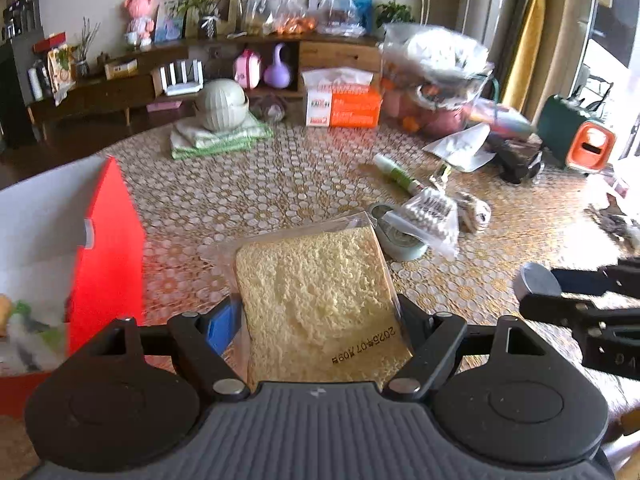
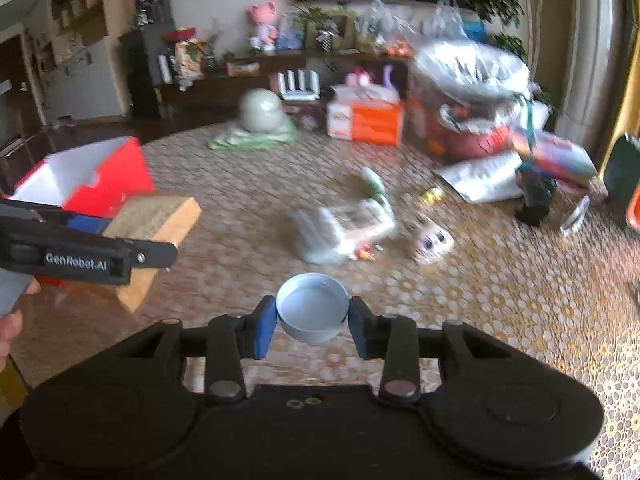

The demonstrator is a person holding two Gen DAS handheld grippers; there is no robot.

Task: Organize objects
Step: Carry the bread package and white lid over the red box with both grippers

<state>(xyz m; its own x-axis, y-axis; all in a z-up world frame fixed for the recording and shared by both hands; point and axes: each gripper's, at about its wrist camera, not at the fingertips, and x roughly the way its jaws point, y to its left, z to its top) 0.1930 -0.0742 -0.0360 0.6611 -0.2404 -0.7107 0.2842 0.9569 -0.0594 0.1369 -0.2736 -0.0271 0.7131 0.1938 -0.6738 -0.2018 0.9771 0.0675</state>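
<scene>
Red box [image 1: 106,248] — one, left tongs [image 1: 320,320] gripping one bagged bread slice [image 1: 316,292], right tongs [image 2: 312,320] clamping one round tin [image 2: 312,308].

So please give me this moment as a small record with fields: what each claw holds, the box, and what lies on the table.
left claw: shut on bagged bread slice
right claw: shut on small round lid
red box: open, left of the bread
table: patterned cloth
loose items: green tube, bag of white pieces
far side: orange tissue box
</scene>
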